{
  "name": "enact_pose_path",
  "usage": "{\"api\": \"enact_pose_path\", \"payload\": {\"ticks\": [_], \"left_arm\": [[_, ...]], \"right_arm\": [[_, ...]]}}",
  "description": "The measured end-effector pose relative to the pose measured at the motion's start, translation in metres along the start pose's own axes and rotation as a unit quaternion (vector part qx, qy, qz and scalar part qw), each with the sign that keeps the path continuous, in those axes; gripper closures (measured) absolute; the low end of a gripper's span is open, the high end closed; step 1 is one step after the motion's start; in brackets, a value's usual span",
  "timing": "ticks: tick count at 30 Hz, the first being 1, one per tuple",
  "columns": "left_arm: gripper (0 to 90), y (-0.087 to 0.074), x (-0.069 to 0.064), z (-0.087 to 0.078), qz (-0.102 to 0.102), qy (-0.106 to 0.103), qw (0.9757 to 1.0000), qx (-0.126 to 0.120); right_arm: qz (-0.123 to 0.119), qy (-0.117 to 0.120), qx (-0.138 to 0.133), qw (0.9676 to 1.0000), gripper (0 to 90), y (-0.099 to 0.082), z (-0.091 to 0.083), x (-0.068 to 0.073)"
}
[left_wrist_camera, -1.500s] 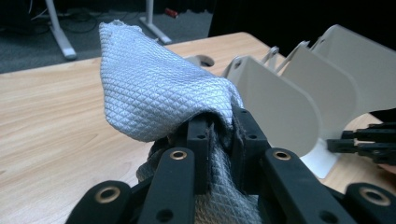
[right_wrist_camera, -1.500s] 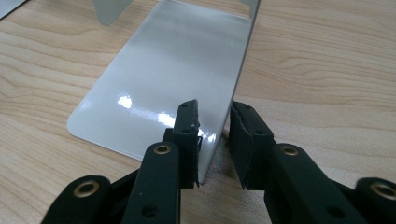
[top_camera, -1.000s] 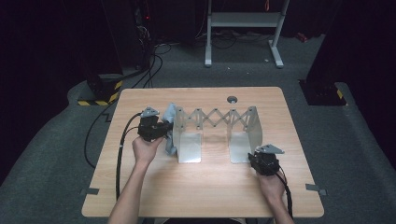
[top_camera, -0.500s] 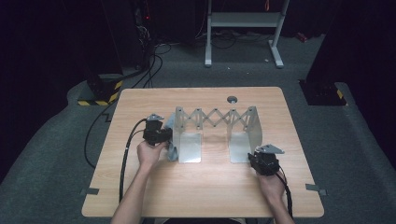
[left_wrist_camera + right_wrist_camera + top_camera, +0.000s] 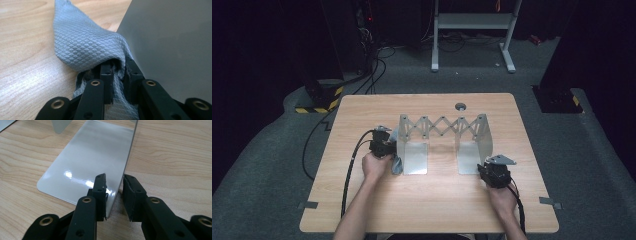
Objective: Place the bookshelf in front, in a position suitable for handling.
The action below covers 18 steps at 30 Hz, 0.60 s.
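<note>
Left tool (image 5: pixel 117 66) pinches the grey cloth (image 5: pixel 82 42); right tool (image 5: pixel 113 187) straddles the rack's end plate (image 5: pixel 125 157), contact unclear.

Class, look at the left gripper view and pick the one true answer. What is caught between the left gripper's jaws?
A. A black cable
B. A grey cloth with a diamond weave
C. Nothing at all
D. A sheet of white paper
B: in the left gripper view the left gripper has its jaws closed on a fold of the grey cloth, which bulges out above them beside the metal bookend plate.
</note>
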<state>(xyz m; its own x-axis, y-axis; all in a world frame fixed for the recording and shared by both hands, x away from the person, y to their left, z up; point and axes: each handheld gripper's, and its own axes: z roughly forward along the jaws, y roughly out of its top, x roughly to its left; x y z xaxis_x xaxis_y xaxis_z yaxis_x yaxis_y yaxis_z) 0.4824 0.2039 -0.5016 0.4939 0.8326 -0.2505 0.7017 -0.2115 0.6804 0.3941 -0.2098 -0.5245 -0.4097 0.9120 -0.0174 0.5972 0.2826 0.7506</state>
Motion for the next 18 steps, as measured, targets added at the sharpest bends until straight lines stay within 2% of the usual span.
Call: {"api": "enact_pose_path", "payload": {"ticks": [3,6,13,18], "left_arm": [[79.3,0.003,-0.001,-0.009,0.000,-0.007,0.9998,-0.017],[79.3,0.009,-0.003,-0.024,-0.001,-0.019,0.9988,-0.046],[79.3,0.031,-0.015,-0.053,0.035,-0.013,0.9960,-0.081],[79.3,0.041,-0.024,-0.072,0.053,-0.012,0.9926,-0.108]], "right_arm": [[-0.001,0.000,-0.001,1.0000,73.1,0.000,0.000,0.000],[-0.001,-0.001,-0.001,1.0000,73.1,0.000,0.000,0.000],[-0.001,0.000,-0.001,1.0000,73.1,0.000,0.000,0.000],[-0.001,0.001,-0.001,1.0000,73.0,0.000,0.000,0.000]]}}
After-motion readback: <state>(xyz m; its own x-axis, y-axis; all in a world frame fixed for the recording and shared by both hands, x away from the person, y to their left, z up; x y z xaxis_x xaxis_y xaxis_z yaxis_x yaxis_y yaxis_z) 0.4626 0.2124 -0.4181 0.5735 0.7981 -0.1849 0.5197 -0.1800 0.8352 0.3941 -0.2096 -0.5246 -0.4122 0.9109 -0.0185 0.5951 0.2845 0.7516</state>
